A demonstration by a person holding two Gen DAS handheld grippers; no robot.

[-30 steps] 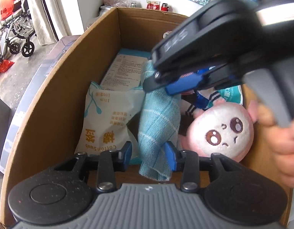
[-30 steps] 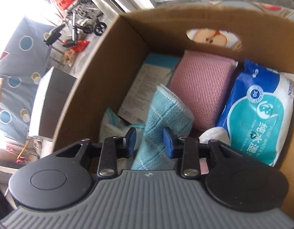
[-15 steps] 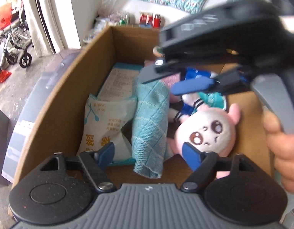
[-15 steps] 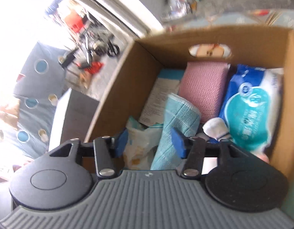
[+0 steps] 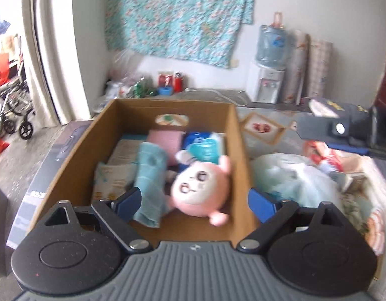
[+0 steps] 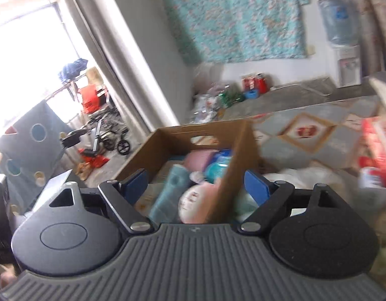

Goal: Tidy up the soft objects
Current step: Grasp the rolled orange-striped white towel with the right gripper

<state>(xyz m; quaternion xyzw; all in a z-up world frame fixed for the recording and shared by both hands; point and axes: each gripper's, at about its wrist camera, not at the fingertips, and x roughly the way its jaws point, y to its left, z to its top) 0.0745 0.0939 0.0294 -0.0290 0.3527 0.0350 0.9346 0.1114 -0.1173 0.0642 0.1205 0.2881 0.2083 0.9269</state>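
Inside the cardboard box [image 5: 239, 155], the left wrist view looked down on the contents: a rolled teal towel [image 5: 150, 175] leaned near the middle, a pink plush toy [image 5: 200, 188] lay face up just to its right, a cotton swab packet [image 5: 110, 180] sat to its left, and a pink cloth [image 5: 165, 139] and a blue wipes pack [image 5: 205, 146] lay against the far wall. The left gripper [image 5: 195, 202] hung above the near edge with its jaws spread wide and nothing between them. Only this view caught the right gripper [image 5: 343, 131] from outside, off to the right of the box above a pale plastic bag [image 5: 293, 175] on the patterned mat [image 5: 263, 128]; its jaws could not be judged from there.

The right wrist view, blurred, showed the right gripper's blue pads [image 6: 255, 185] wide apart and empty, the box [image 6: 233, 175] seen lower and from its right side. It alone showed a red package [image 6: 378, 148] at the far right and a wheeled frame [image 6: 110, 138] by the doorway.
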